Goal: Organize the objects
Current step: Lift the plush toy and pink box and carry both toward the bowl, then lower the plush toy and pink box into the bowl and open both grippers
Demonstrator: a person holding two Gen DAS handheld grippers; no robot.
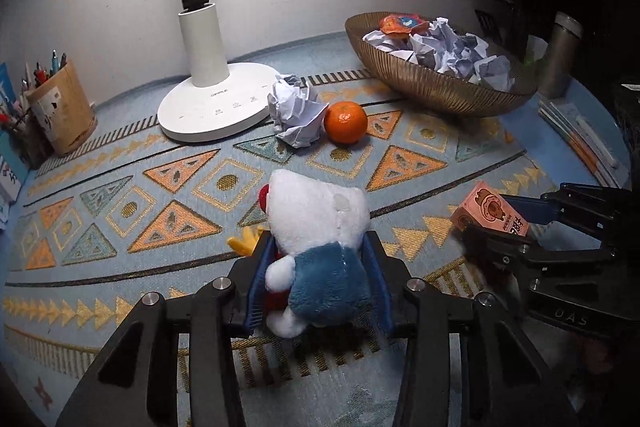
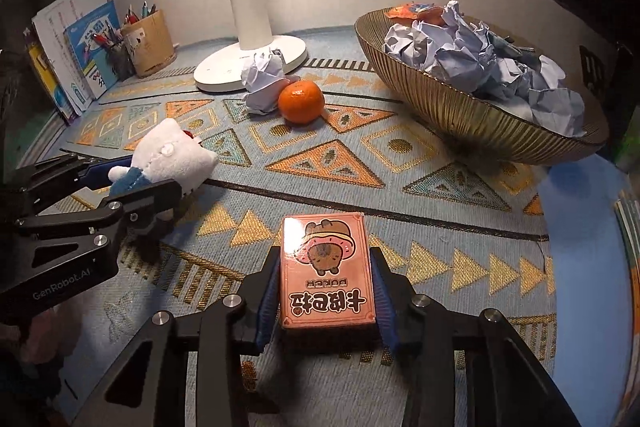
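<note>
I'm clamping my left gripper (image 1: pixel 320 287) on the plush toy (image 1: pixel 320 247), near centre of mat (image 1: pixel 160 187); right gripper (image 2: pixel 326 291) squeezing pink "POKER" card box (image 2: pixel 326 267). Far: "OPPLE" lamp (image 1: pixel 216 99), tangerine (image 1: pixel 345 122).

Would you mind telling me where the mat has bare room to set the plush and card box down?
Free: the mat between the pen holder and the plush toy, and between the orange and the card box. Crowded: beside the lamp base, crumpled paper and full bowl.
</note>
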